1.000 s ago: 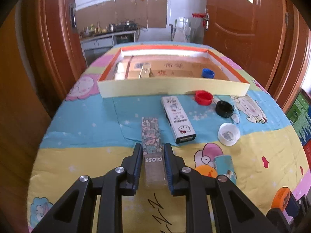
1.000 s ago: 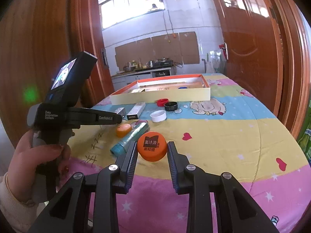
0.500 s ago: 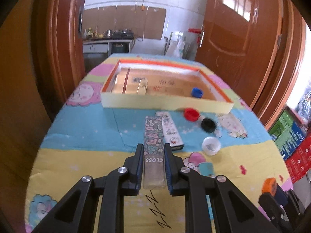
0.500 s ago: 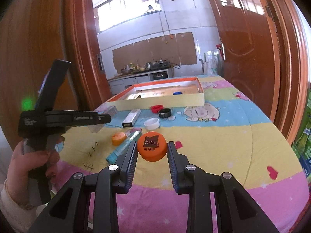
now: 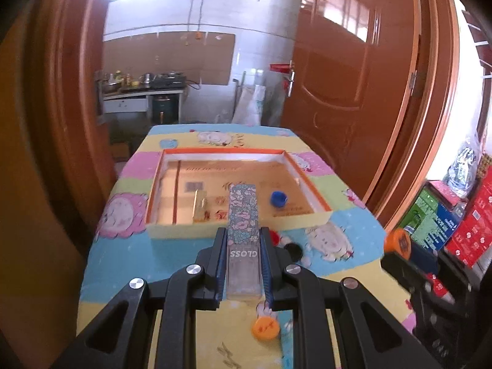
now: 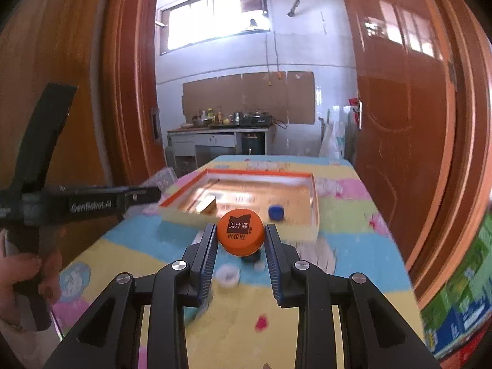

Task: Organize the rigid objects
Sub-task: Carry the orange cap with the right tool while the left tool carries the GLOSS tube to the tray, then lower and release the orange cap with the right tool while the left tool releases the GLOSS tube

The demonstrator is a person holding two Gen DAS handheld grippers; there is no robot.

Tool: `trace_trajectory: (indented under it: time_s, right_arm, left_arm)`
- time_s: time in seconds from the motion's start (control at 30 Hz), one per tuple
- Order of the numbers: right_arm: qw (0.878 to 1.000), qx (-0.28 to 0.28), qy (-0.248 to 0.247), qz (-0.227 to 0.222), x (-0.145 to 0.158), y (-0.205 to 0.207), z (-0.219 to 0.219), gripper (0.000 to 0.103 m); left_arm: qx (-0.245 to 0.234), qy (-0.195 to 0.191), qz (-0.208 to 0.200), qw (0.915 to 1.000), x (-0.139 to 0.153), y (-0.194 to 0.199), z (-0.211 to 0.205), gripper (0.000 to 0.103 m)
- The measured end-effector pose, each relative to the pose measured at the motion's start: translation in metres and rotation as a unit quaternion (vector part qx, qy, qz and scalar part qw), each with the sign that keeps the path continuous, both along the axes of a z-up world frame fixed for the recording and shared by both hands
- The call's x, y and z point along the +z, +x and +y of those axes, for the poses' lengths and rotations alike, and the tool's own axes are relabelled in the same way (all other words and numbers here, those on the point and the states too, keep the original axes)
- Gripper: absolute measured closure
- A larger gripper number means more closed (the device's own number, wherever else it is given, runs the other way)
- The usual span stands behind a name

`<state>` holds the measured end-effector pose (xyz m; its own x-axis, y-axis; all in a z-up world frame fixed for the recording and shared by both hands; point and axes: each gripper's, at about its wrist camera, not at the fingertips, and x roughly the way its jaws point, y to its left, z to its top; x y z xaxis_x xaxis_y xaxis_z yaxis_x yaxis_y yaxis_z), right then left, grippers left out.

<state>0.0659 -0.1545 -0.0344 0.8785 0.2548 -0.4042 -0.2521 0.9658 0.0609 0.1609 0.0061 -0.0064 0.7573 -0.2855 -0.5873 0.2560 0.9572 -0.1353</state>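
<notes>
My left gripper (image 5: 241, 238) is shut on a long floral box marked GLOSS (image 5: 243, 212) and holds it in the air, its far end over the near wall of the orange-rimmed tray (image 5: 215, 232). My right gripper (image 6: 240, 235) is shut on an orange bottle cap (image 6: 240, 230), also lifted, in front of the tray (image 6: 314, 203). The tray holds a blue cap (image 5: 279, 198) and a small gold box (image 5: 200, 204); both also show in the right wrist view, the cap (image 6: 275, 212) and the box (image 6: 206, 205).
On the cartoon-print tablecloth lie a second orange cap (image 5: 265, 329), a black cap (image 5: 293, 250), a red cap (image 5: 275, 236) and a white cap (image 6: 227, 275). Wooden doors stand on both sides. Coloured cartons (image 5: 446, 224) are stacked at the right.
Both grippers have risen off the table and moved toward the tray, each still holding its object. The floral box now reaches over the tray's near wall.
</notes>
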Motion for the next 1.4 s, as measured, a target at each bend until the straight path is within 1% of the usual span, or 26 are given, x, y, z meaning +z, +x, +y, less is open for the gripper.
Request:
trace_trajectory:
  time_s: [0.07,0.13,0.27,0.43,0.63,0.8,0.9,1.1,1.4]
  right_arm:
    - [1.000,0.001,-0.009,-0.002,0.012,0.017,-0.003,0.071]
    - [1.000,0.011,-0.011,0.002,0.022,0.033,-0.006,0.072]
    - [0.999,0.024,-0.003,0.025,0.036,0.074,-0.013,0.071]
    - [0.999,0.026,-0.002,0.036,0.047,0.113,-0.016,0.072]
    - [0.999,0.016,-0.010,0.048,0.048,0.153,-0.019,0.071]
    - [0.997,0.002,-0.014,0.075,0.036,0.196,-0.018,0.071]
    - [0.995,0.001,-0.006,0.098,0.020,0.218,-0.021,0.071]
    - [0.992,0.002,-0.014,0.126,-0.009,0.250,-0.017,0.071]
    - [0.986,0.003,-0.010,0.168,-0.039,0.282,-0.019,0.072]
  left_arm:
    - [-0.005,0.002,0.001,1.0000,0.004,0.011,-0.004,0.083]
    - [-0.012,-0.005,0.009,0.9999,0.008,0.025,-0.007,0.083]
    - [-0.016,-0.007,0.025,0.9995,0.010,0.050,-0.015,0.083]
    - [-0.015,-0.004,0.042,0.9990,0.005,0.077,-0.023,0.083]
    - [-0.003,0.001,0.063,0.9980,-0.005,0.110,-0.028,0.083]
    - [0.002,0.006,0.096,0.9954,-0.027,0.138,-0.035,0.083]
    - [0.006,0.012,0.111,0.9937,-0.042,0.148,-0.037,0.083]
    - [0.011,0.023,0.123,0.9920,-0.059,0.160,-0.041,0.083]
    - [0.018,0.040,0.135,0.9899,-0.074,0.173,-0.043,0.083]
